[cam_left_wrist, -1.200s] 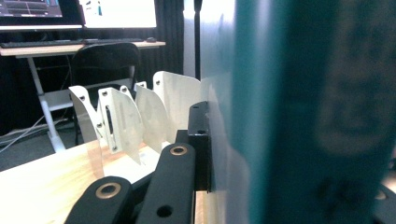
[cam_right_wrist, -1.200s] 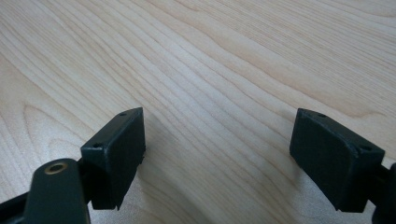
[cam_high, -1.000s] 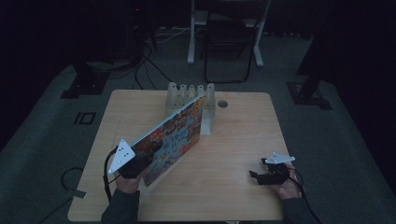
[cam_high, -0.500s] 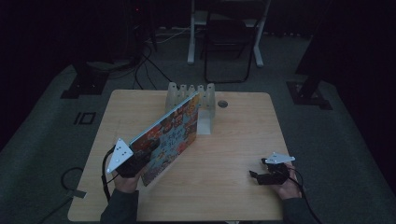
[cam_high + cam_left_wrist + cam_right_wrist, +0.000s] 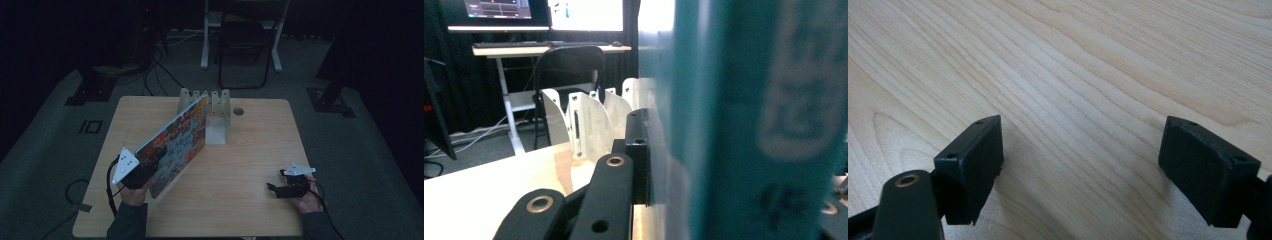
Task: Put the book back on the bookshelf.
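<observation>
Gripping the book (image 5: pixel 176 142) near its lower corner, left gripper (image 5: pixel 145 167) has its fingers (image 5: pixel 636 155) clamped on the cover — in the left gripper view one black finger presses flat against the teal spine side. Book stands on edge, tilted, running diagonally across the desk (image 5: pixel 250 150) from the left hand (image 5: pixel 134 194) up toward the white slotted rack (image 5: pixel 210 107) at the far edge; its far corner sits right at the rack's dividers, whether it's inside a slot I can't tell. Colourful cover faces the person's right.

Right gripper (image 5: pixel 280 186) rests low on the desk near the right front, well apart from the book — fingers (image 5: pixel 970 167) wide apart, nothing between them, just bare wood grain in the right gripper view.
</observation>
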`<action>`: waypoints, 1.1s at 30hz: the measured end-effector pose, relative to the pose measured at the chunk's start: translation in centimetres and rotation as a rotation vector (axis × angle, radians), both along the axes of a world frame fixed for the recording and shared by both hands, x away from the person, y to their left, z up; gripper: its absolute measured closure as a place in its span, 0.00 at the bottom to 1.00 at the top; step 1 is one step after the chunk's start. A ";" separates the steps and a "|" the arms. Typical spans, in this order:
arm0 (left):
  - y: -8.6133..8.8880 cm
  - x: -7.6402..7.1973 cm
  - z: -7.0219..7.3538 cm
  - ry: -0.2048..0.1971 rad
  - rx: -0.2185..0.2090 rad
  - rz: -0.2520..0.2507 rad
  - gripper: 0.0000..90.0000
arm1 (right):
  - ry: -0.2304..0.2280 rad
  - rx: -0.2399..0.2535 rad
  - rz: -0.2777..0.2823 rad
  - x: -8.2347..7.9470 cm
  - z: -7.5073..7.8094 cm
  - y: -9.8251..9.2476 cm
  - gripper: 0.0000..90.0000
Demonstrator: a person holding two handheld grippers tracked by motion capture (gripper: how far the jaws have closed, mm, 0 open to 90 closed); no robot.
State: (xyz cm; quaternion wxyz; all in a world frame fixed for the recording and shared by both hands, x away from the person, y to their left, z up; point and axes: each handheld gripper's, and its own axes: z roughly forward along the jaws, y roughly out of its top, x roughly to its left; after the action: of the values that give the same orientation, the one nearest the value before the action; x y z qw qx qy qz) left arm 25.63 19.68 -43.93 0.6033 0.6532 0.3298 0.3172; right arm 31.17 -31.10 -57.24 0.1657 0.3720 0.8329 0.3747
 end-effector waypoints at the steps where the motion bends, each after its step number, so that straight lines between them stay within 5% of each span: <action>1: 0.0 0.0 0.0 0.000 -0.003 0.005 0.90 | 0.000 0.000 0.000 0.0 0.0 0.0 0.20; 33: -0.1 0.4 0.5 -0.021 -0.005 0.101 0.90 | 0.000 0.000 0.001 0.0 0.0 0.0 0.19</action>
State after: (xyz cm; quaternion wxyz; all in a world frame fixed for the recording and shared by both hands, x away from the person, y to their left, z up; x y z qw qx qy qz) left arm 26.02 19.61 -43.46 0.5914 0.6310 0.3569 0.3532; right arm 31.17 -31.10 -57.23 0.1655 0.3717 0.8331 0.3747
